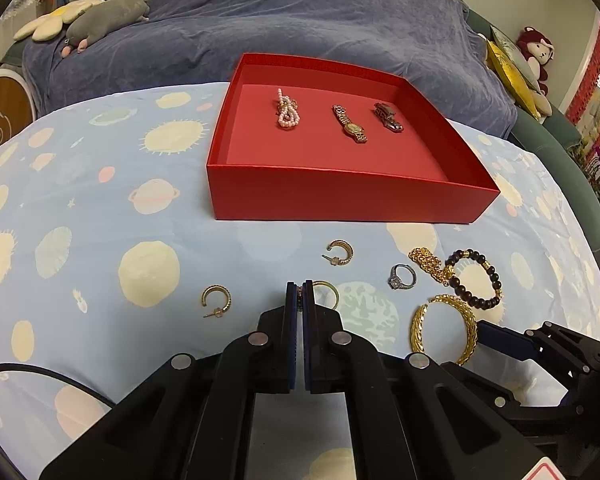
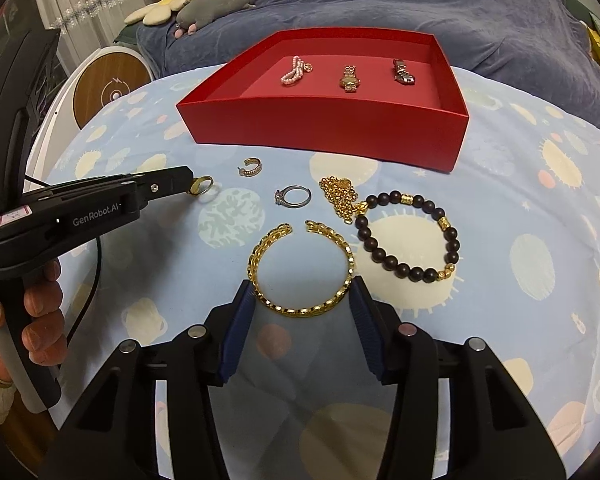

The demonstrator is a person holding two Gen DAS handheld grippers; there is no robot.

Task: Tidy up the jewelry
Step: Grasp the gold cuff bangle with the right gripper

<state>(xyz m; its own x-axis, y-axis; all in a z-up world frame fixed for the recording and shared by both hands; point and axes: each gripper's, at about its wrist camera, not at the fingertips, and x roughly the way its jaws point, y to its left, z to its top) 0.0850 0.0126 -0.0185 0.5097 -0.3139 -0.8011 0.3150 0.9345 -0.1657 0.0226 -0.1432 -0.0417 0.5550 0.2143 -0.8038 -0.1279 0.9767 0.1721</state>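
Jewelry is laid out on a planet-print cloth (image 2: 540,184) and in a red box (image 2: 324,120). Three pieces are set in a row on the box floor: pearl bracelet (image 2: 294,71), gold watch (image 2: 349,78), dark watch (image 2: 403,71). On the cloth in front of the box are listed: hoop earring (image 2: 251,166), a second hoop earring (image 1: 217,300), silver ring (image 2: 293,196), gold chain (image 2: 340,196), bead bracelet (image 2: 412,236), gold bangle (image 2: 304,268). A gold ring (image 2: 201,185) is pinched at the tips of the left gripper (image 1: 300,294), whose jaws are closed on it, low over the cloth. The right gripper (image 2: 302,300) is spread wide, one finger at each side of the bangle's near arc; contact cannot be told.
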